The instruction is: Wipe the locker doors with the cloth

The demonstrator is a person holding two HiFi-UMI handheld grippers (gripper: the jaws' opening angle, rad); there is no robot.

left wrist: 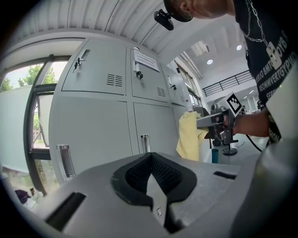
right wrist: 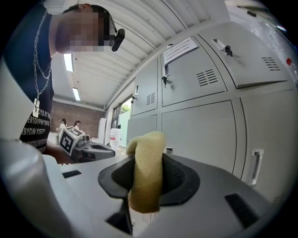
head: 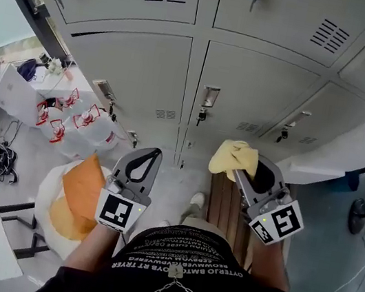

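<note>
Nearest the person, the left gripper (head: 146, 162) has its jaws pressed together on nothing. Beside it, the right gripper (head: 250, 178) pinches a bunched yellow cloth (head: 234, 156) that sticks out past its tips. Beyond both stand the grey locker doors (head: 249, 84); whether the cloth touches them cannot be told.

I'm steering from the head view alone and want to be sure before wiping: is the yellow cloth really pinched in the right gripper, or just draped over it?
Observer: Pinched. In its own view the right gripper is shut on the yellow cloth, folded between its jaws.
Operator: And the other one?
Observer: The left gripper has its jaws together, nothing between them.
Operator: Anything on the upper doors?
Observer: A paper notice on one upper locker door.
</note>
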